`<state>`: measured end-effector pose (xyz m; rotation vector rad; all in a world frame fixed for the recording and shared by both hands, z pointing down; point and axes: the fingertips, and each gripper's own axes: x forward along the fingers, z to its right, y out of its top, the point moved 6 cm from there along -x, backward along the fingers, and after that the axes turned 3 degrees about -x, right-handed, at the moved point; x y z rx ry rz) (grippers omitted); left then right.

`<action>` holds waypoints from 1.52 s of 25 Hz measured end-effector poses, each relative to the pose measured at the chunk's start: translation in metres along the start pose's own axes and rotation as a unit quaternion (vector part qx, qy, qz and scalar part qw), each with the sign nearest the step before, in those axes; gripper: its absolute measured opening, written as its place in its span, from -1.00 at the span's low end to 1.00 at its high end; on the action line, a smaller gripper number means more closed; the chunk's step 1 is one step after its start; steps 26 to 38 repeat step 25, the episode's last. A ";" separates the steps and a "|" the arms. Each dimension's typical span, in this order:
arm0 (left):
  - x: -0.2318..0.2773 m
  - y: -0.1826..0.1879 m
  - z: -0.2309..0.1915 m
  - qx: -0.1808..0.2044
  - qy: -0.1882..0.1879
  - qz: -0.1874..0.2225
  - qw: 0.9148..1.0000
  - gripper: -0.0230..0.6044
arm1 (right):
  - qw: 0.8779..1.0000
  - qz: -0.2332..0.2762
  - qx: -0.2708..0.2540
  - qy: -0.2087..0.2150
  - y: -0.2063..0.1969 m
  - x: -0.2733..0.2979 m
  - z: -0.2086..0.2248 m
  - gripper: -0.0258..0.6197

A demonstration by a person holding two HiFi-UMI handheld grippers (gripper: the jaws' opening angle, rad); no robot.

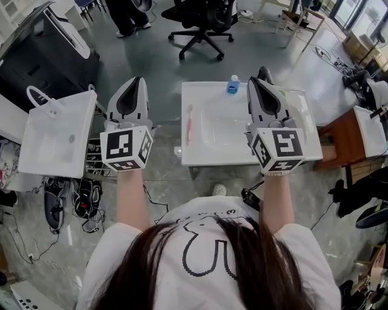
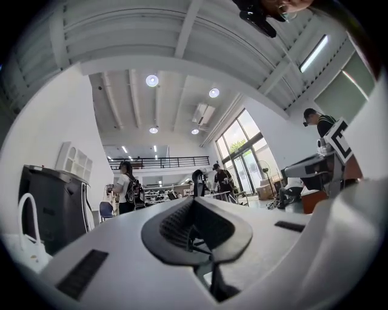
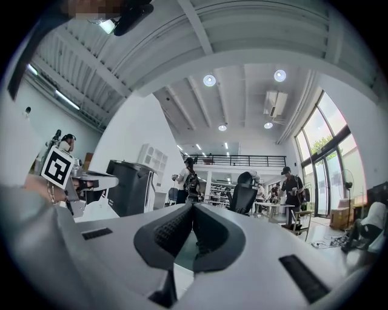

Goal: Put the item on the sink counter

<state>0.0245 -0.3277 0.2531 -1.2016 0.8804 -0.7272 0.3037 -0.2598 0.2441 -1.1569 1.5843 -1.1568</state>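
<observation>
A white sink counter [image 1: 200, 154] stands in front of me in the head view. A pink toothbrush [image 1: 189, 124] lies on its left rim and a small blue-capped bottle [image 1: 233, 85] stands at its back edge. My left gripper [image 1: 136, 79] hangs raised over the floor to the left of the counter, jaws shut and empty. My right gripper [image 1: 255, 80] is raised over the counter's right side, also shut with nothing in it. In the left gripper view the left gripper [image 2: 194, 203] points level into the room with its pads together. The right gripper [image 3: 193, 209] does the same in the right gripper view.
A second white basin [image 1: 57, 130] with a faucet stands at the left, with a black cabinet [image 1: 42, 48] behind it. An office chair [image 1: 203, 18] stands beyond the counter and a wooden stand [image 1: 342, 136] at the right. Cables and gear [image 1: 79, 203] lie on the floor.
</observation>
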 end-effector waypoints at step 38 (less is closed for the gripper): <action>-0.003 0.015 -0.006 0.017 -0.010 0.013 1.000 -0.90 | 1.000 -0.005 0.011 -0.012 0.001 -0.005 -0.003 -0.83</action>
